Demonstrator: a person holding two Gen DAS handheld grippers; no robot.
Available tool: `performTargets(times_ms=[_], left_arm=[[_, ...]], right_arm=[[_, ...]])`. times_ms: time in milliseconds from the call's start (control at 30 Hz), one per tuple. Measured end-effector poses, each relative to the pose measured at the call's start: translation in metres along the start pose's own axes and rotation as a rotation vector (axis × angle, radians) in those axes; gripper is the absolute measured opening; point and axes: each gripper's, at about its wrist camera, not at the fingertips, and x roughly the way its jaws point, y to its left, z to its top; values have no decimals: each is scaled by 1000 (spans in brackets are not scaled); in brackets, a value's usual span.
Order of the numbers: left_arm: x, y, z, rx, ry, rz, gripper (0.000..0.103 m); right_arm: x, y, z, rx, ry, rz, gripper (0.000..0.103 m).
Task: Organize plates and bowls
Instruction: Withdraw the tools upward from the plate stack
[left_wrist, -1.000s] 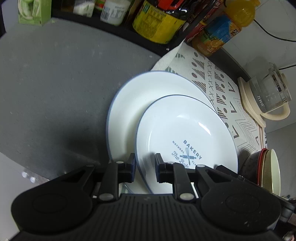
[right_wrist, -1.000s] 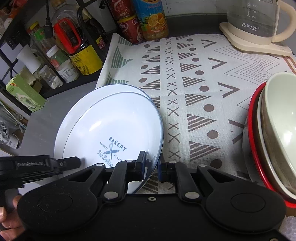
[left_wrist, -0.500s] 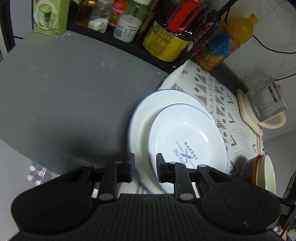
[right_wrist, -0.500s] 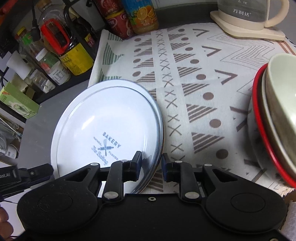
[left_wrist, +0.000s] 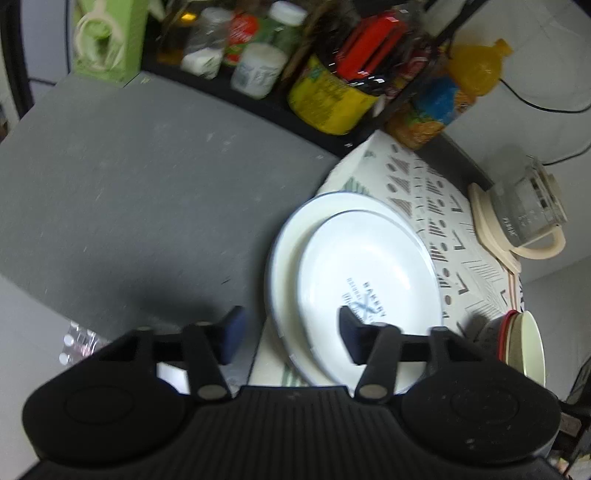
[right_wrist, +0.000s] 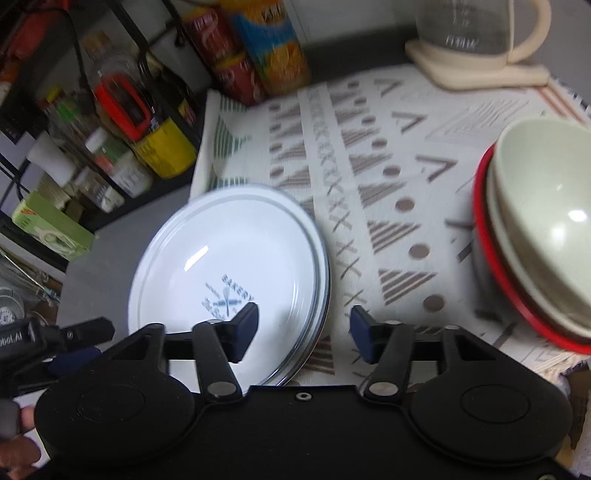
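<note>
At the far left, a green box (right_wrist: 51, 230) sits by a black rack of jars (right_wrist: 110, 122). In front of it lies the grey worktop (left_wrist: 140, 192), bare and wide, with lots of room.

The left hand-held gripper (left_wrist: 290, 336) is spread wide and pinches nothing. Its left finger hangs over the grey worktop. Its right finger hangs over the white bakery plate (left_wrist: 369, 291).

The bakery plate lies on a bigger white plate (left_wrist: 284, 273) with a blue rim. It sits toward the right side, so a white strip of the bigger plate shows on the left. The stack sits where the grey worktop meets the patterned cloth (right_wrist: 388, 177), partly on each.

The right hand-held gripper (right_wrist: 303, 334) is also spread wide and holds nothing. The right edge of the plates sits between its fingers. Its left finger is over the plate and its right finger is over the cloth.

Open cloth comes next. At the far right a cream bowl (right_wrist: 546, 221) sits inside a red-rimmed bowl (right_wrist: 491, 266). A glass kettle (right_wrist: 476, 40) stands at the back.
</note>
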Motion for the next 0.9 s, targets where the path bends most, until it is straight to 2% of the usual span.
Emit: performTargets(times_ms=[67,133,400,500,733,900], left_arm=[[-3,-7,4,24,-11,-3,79],[-6,-13,7,37,-19,2,85],[-12,-43,13,109,-22,-7,86],[-16,-55,13,123,-32,-27,87],[-18,-93,12,195,-46,-97,102],[-16,-116,6,237,-50,-137,103]], right_arm=[[-14,-3,2,5,-33,12,66],[-25,-5,4,14,-69,13,76],[-57,-17,7,47,-181,13,95],[-67,-25,12,64,-212,-1,96],[-95,-49,15,129,-283,-34,98],[-108,-69,9,181,-307,-63,98]])
